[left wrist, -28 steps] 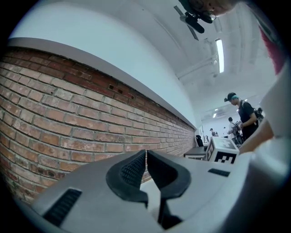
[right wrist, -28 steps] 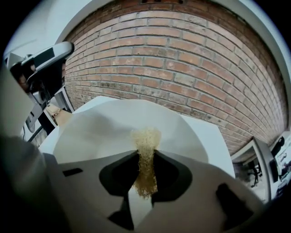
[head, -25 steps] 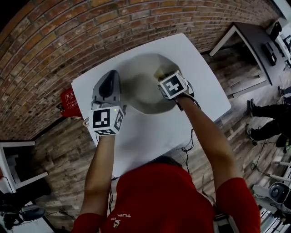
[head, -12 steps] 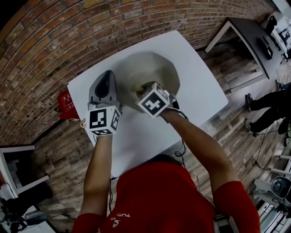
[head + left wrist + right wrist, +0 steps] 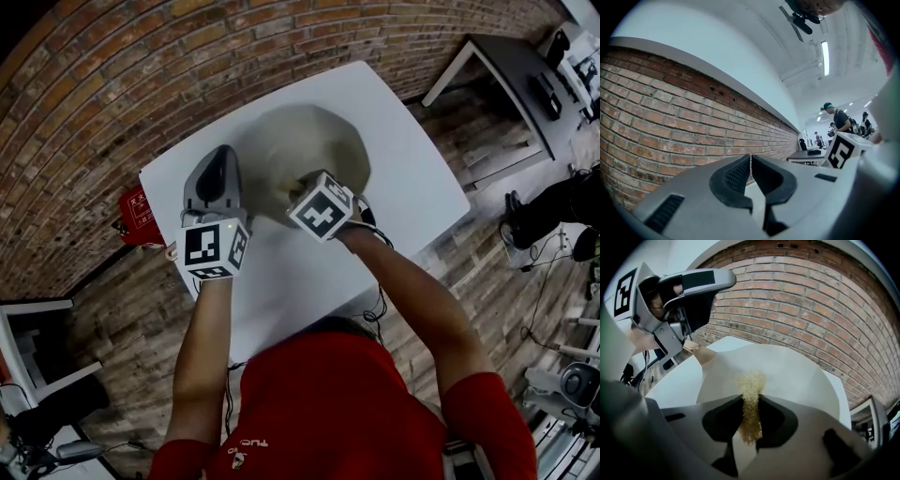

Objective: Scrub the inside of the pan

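Observation:
A wide pale pan (image 5: 323, 141) sits on the white table (image 5: 412, 187). My right gripper (image 5: 292, 186) reaches into its near left part, shut on a golden mesh scrubber (image 5: 751, 380) whose tuft presses on the pan's inner wall (image 5: 797, 376). In the right gripper view that gripper (image 5: 751, 404) shows the scrubber pinched between both jaws. My left gripper (image 5: 223, 161) hangs just left of the pan, jaws together. In its own view the left gripper (image 5: 751, 161) points at the brick wall with nothing seen between the jaws. The pan's tan handle (image 5: 699, 354) runs toward it.
A brick wall runs behind the table. A red object (image 5: 139, 214) stands on the floor by the table's left edge. A dark table (image 5: 525, 84) stands at the upper right, and people (image 5: 839, 119) are in the far room.
My right gripper has swept with the scrubber from the pan's right side to its near left part. The left gripper has stayed in place.

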The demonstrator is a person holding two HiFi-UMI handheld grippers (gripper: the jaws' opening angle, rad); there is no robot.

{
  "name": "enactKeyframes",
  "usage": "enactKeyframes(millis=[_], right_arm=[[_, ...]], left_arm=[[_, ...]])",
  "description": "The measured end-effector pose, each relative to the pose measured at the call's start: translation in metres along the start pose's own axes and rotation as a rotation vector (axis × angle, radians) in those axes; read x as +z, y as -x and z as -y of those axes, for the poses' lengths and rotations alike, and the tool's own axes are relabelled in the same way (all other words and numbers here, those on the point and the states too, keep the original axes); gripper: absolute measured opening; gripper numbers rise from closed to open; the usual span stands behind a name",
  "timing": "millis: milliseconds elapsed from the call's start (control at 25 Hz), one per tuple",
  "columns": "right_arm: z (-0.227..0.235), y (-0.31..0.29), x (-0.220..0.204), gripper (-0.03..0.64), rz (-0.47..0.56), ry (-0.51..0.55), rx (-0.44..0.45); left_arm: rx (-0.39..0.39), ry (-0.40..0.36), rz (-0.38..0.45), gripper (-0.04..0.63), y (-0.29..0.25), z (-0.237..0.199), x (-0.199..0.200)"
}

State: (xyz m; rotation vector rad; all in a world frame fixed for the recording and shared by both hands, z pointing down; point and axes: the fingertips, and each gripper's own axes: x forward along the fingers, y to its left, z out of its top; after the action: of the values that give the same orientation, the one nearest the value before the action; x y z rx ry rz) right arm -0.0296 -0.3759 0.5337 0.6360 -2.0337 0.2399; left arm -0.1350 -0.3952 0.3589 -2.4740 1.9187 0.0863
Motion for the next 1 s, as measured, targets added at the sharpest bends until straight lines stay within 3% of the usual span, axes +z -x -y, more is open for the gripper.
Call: enactKeyframes(millis=[440,760,880,1000], right_arm=[[0.068,0.028,-0.043,0.086,-0.030,-0.064,-0.114],[0.078,0.036,-0.048,0.086,-0.006,-0.064,-0.131],[0.077,0.043,-0.039,0.086,0.053,-0.077,-0.116],[0.073,0.063,-0.016,0.086,0.177,-0.094,-0.111]], left_arm=[[-0.020,-0.013,-0.019,0.023,-0.006,0.010,-0.005],[-0.034,-0.023,-0.028,0.023,-0.011,0.021,-0.006],[-0.036,-0.029,-0.029,0.023,-0.011,0.026,-0.004],[-0.039,-0.037,-0.028,0.023,-0.010,0.031,0.002]])
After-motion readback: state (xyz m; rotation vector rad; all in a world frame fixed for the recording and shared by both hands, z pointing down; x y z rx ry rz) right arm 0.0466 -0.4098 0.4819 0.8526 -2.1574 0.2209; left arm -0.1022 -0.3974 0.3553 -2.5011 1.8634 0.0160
